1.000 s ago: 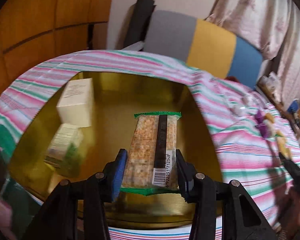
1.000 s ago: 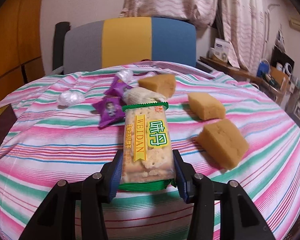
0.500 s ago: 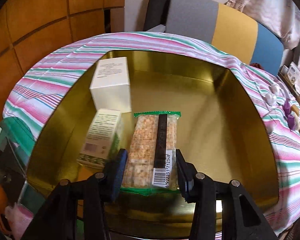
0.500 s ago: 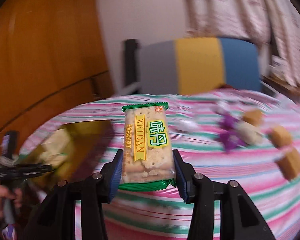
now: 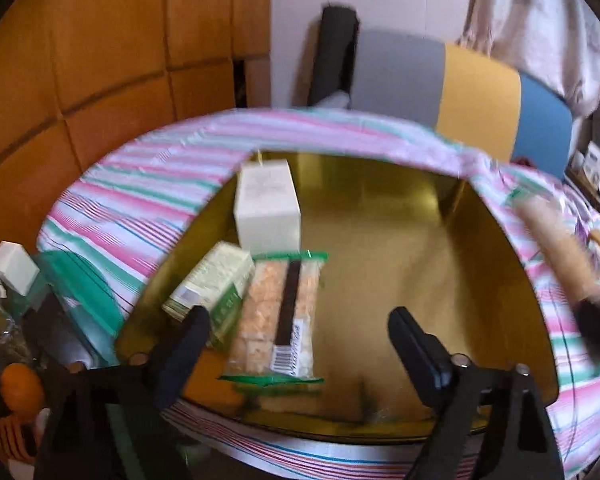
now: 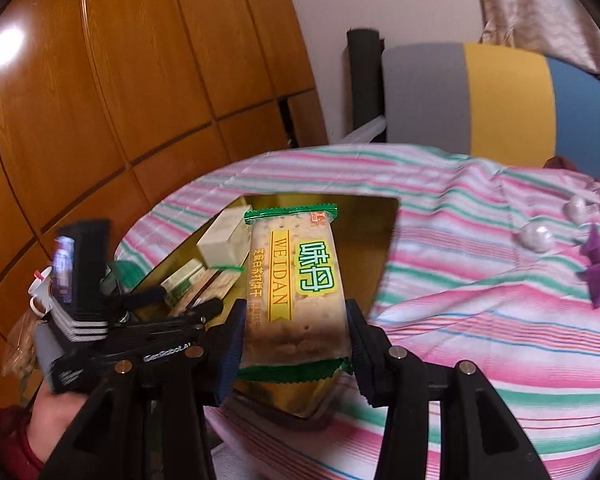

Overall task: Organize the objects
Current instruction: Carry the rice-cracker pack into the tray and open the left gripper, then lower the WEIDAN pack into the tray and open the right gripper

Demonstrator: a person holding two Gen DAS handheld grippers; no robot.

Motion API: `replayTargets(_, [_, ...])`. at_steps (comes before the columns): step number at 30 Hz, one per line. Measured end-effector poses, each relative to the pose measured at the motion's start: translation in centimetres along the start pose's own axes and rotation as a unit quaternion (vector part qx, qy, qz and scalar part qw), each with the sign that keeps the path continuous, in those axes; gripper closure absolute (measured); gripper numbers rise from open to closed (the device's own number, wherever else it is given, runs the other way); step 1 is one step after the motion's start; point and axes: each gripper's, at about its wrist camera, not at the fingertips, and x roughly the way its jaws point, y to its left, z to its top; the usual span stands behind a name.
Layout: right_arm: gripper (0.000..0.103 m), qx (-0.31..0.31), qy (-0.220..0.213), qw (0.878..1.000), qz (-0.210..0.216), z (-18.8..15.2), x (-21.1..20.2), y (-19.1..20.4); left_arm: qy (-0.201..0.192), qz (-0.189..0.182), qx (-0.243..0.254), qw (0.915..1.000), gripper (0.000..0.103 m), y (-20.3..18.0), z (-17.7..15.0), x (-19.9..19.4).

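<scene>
Left wrist view: the left gripper hangs over a gold tin that sits on a table under a pink, green and white striped cloth. Its jaws have just been opening and now stand wide. A cracker packet lies between them, barcode side up, flat on the tin floor and touching neither pad. Three things lie in the tin, all crowded into its left half: this packet, a green and white carton touching the packet's left side, and a white box standing just beyond them at the far left wall. The right half of the tin floor is bare gold up to the right wall. At the right edge, blurred, a second packet shows above the tin's right rim.

Right wrist view: the right gripper is clamped on one cracker packet, printed side up, held above the tin's near right corner. The left gripper, gripped by a hand, reaches into the tin from the left. On the cloth at far right lie two clear-wrapped sweets and two purple-wrapped sweets, well apart from the tin.
</scene>
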Motion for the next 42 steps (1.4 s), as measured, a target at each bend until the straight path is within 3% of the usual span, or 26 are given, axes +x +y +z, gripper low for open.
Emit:
replayTargets(3, [0.056,0.008,0.023,1.000,0.003,-0.3,1.4,0.5,-0.037,0.021,-0.017,0.9989,0.000,0.4,0.4,-1.5])
replayTargets(8, [0.056,0.021,0.051,0.998,0.008,-0.2,3.8,1.0,-0.063,0.069,-0.037,0.9949,0.000,1.2,1.2,-2.7])
replayTargets(19, [0.056,0.028,0.110,0.993,-0.027,0.5,9.4,3.2,-0.047,0.089,-0.096,0.9903,0.000,3.5,1.1,-2.6])
replayTargets(25, [0.054,0.052,0.132,0.990,-0.007,0.4,10.9,4.3,-0.057,0.094,-0.141,0.9838,0.000,5.4,1.2,-3.3])
replayTargets(29, [0.054,0.047,0.121,0.991,0.043,0.3,10.0,5.3,-0.056,0.091,-0.171,0.9795,0.000,6.4,1.2,-3.5])
replayTargets(32, [0.054,0.036,0.101,0.993,0.050,0.3,8.8,5.8,-0.051,0.086,-0.190,0.9767,0.000,6.8,1.0,-3.4])
replayTargets(39, [0.054,0.031,0.026,0.999,0.017,1.9,4.6,4.1,-0.039,0.060,-0.182,0.9806,0.000,5.6,1.0,-3.3])
replayTargets(42, [0.053,0.036,-0.011,0.999,-0.024,2.3,2.2,2.4,-0.036,0.038,-0.165,0.9848,0.000,4.4,1.0,-3.2])
